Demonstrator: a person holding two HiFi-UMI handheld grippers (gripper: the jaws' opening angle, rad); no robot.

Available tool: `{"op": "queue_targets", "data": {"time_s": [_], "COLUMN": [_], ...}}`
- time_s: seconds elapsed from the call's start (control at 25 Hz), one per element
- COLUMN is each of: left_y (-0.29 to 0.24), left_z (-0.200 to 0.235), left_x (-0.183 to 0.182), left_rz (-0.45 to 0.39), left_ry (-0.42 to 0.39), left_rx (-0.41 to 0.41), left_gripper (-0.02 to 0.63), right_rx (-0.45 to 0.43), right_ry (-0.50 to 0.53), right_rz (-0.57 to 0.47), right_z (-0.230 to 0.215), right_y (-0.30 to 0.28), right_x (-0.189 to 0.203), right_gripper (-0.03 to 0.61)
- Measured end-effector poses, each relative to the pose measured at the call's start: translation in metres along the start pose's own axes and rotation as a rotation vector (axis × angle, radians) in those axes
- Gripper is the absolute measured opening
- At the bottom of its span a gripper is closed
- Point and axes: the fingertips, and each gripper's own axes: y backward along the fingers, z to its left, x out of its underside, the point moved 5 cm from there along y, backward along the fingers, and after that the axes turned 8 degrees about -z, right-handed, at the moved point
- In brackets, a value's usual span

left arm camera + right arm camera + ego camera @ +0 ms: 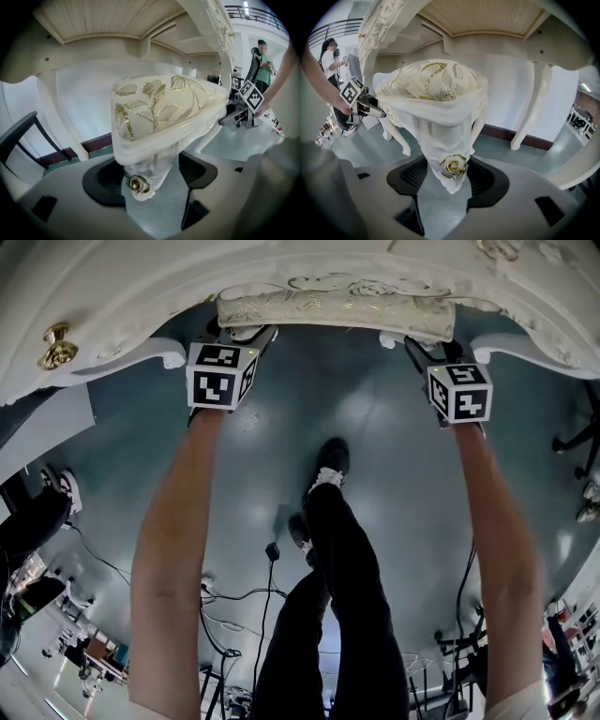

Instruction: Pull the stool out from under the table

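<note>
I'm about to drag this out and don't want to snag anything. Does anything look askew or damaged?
Nothing stands out. The stool sits straight under the table, and the left gripper and right gripper each clasp a carved corner leg. Loose cables lie on the floor by the feet.

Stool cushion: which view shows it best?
Right gripper view: the stool's cushion fills the middle, its gold leaf pattern clear, with the corner leg below. The left gripper view shows one cushion corner, closer in. The head view catches only its front edge under the table.
</note>
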Motion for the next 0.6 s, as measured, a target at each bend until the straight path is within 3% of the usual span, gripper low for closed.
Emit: {"op": "queue_targets", "data": {"time_s": [0.6], "left_y": [0.032], "left_z": [-0.028], "left_x": [0.030], "left_rz": [0.032], "left_ry": [0.017], "left_rx": [-0.005], "left_gripper": [0.365], "right_rx": [-0.007], "right_ry": [-0.009], "right_rz": [0.034], "right_z": [0.024], "right_y": [0.027], "right_x": [0.031], "right_gripper": [0.295]}}
